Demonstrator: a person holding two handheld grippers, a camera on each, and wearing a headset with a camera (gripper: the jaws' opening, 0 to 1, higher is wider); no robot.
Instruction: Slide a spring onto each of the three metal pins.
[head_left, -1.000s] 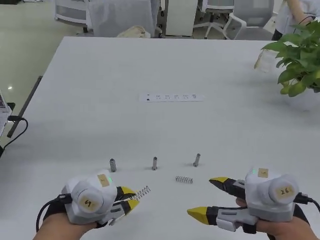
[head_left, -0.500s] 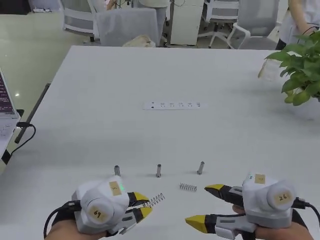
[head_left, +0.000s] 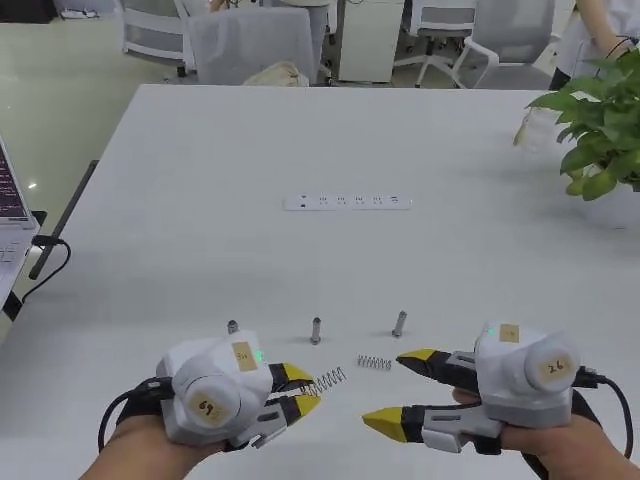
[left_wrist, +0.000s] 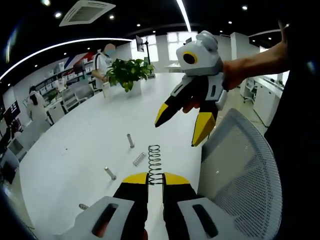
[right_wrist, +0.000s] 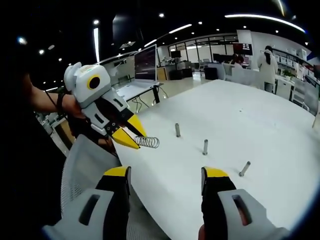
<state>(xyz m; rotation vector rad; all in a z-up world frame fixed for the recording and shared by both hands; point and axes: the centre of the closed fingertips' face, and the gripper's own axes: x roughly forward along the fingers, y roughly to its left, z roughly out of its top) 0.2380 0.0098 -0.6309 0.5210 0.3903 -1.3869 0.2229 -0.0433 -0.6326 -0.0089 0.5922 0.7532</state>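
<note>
1. Head view showed the broad white table (head_left: 300, 130) carrying all the work. A white pot (head_left: 615, 205) at its far right edge held a leafy green plant (head_left: 600, 110).
2. The white-bodied left gripper (head_left: 308, 389), with yellow-tipped jaws, was pinched together on one end of a spring, as the left gripper view made plain. The matching right gripper (head_left: 388, 388) hung just beside it, jaws wide apart with nothing between them.
3. Three short grey metal pins stood upright in a row on the table just beyond both grippers: the left pin (head_left: 233, 327), the middle pin (head_left: 316, 331) and the right pin (head_left: 399, 323). All three looked bare.
4. The held silver coil spring (head_left: 328, 379) stuck out from the left jaws with its long axis lying nearly flat, pointing forward and to the right. Its free end sat near the middle pin but apart from it. With the pins upright and the spring lying over, the coming move probably hinged on tipping the coil on end above the middle pin, which was the nearest to it.
5. A loose silver spring (head_left: 373, 363) lay flat on the table between the middle and right pins. It was just ahead of the right gripper's farther jaw tip, its long axis running across.
</note>
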